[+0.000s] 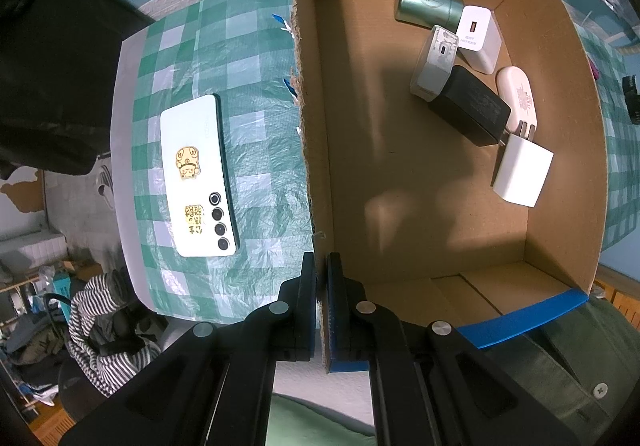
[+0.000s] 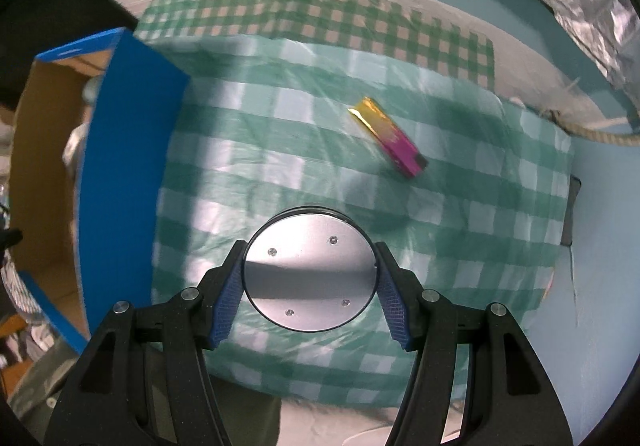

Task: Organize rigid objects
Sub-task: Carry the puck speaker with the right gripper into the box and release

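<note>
Rigid objects sit partly sorted: inside the cardboard box (image 1: 420,173) we see a green cylinder (image 1: 428,3), a black adapter (image 1: 470,111) and several white chargers (image 1: 480,37) clustered toward one corner. Our left gripper (image 1: 322,298) is clamped on the box's torn side wall, its two pads pressed to either face of the cardboard. Just beyond that wall, a white phone (image 1: 198,175) lies back-up on the green checked tablecloth (image 1: 260,85), apart from the box. In the right wrist view, our right gripper (image 2: 310,284) is spread wide around a round silver disc (image 2: 310,272), both blue pads (image 2: 228,298) touching its rim. Farther along the cloth rests a gold-and-pink bar (image 2: 388,135), well apart from the disc, with the box's blue outer wall (image 2: 120,173) off to the left.
</note>
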`<action>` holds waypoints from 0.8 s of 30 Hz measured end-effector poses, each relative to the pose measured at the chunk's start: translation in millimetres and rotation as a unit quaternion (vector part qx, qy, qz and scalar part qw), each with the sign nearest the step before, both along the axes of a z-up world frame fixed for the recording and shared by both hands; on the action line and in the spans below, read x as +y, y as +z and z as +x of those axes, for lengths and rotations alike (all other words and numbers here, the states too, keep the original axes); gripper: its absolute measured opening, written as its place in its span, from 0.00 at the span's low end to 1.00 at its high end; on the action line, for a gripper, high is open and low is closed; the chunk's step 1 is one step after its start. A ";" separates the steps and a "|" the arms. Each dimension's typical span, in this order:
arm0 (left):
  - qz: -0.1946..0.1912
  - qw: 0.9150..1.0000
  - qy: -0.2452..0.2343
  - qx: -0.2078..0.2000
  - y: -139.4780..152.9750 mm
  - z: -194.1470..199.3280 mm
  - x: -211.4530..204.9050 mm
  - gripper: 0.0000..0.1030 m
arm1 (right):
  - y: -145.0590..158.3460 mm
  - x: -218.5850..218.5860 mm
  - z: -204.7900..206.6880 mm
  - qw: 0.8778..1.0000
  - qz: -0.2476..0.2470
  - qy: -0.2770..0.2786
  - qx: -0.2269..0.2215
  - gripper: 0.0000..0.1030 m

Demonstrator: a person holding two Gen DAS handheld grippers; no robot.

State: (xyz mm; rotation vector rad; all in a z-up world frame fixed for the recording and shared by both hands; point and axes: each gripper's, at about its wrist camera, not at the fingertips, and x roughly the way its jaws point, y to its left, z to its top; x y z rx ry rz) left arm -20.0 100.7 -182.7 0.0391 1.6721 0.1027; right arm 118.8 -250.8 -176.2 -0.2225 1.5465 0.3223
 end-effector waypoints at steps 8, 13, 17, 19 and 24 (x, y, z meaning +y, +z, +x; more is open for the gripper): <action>0.000 1.000 -0.001 0.000 0.5 1.1 -0.3 0.04 | 24.0 42.1 -11.8 0.998 0.007 0.052 -0.015 0.60; 0.000 1.000 -0.001 -0.001 0.3 0.6 -0.1 0.04 | 34.5 68.3 -17.7 0.996 0.014 0.081 -0.022 0.60; -0.001 1.000 -0.001 -0.001 0.1 1.2 0.0 0.04 | 42.3 92.1 -21.9 0.994 0.022 0.103 -0.029 0.60; -0.001 1.000 -0.001 -0.001 0.3 0.6 -0.1 0.04 | 45.7 101.6 -23.3 0.993 0.027 0.111 -0.031 0.60; -0.001 1.000 -0.001 -0.001 0.2 1.1 -0.2 0.04 | 52.8 128.9 -27.3 0.989 0.035 0.138 -0.036 0.60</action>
